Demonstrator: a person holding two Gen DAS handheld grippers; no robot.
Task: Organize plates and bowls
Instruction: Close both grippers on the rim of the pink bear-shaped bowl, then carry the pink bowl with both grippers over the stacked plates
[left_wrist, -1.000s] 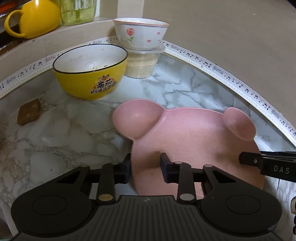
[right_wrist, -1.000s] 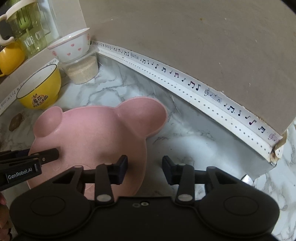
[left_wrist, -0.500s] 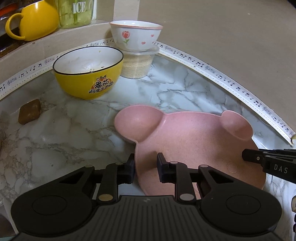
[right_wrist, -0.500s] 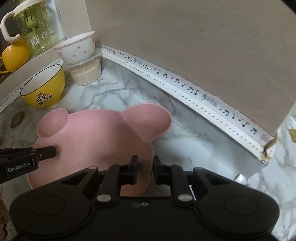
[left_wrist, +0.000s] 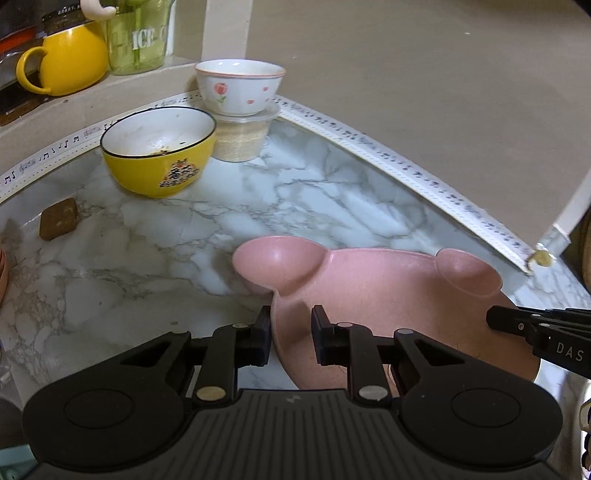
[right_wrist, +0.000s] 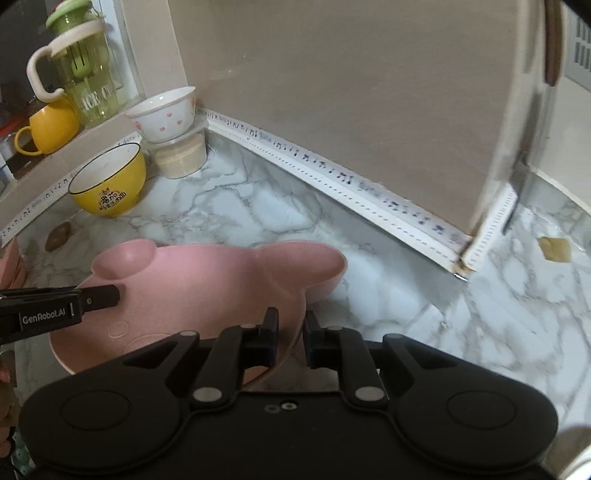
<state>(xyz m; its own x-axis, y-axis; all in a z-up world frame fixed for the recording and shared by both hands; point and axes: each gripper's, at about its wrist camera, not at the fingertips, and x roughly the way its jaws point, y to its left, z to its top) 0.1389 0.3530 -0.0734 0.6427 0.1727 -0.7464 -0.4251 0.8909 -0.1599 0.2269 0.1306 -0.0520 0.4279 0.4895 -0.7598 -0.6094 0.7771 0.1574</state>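
Pink plate (left_wrist: 388, 295) lifted off marble, ears toward wall, each hand-held gripper (left_wrist: 290, 338) (right_wrist: 290, 341) clamped narrowly on its rim

Right gripper (right_wrist: 291, 338) closing on pink bear-shaped plate (right_wrist: 192, 291) rim above marble counter (right_wrist: 406, 306).

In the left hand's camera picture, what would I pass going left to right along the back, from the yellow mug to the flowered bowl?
Yellow mug → green "ICE" jug → yellow bowl, standing lower on the marble counter → white flowered bowl, sitting on a clear tub.
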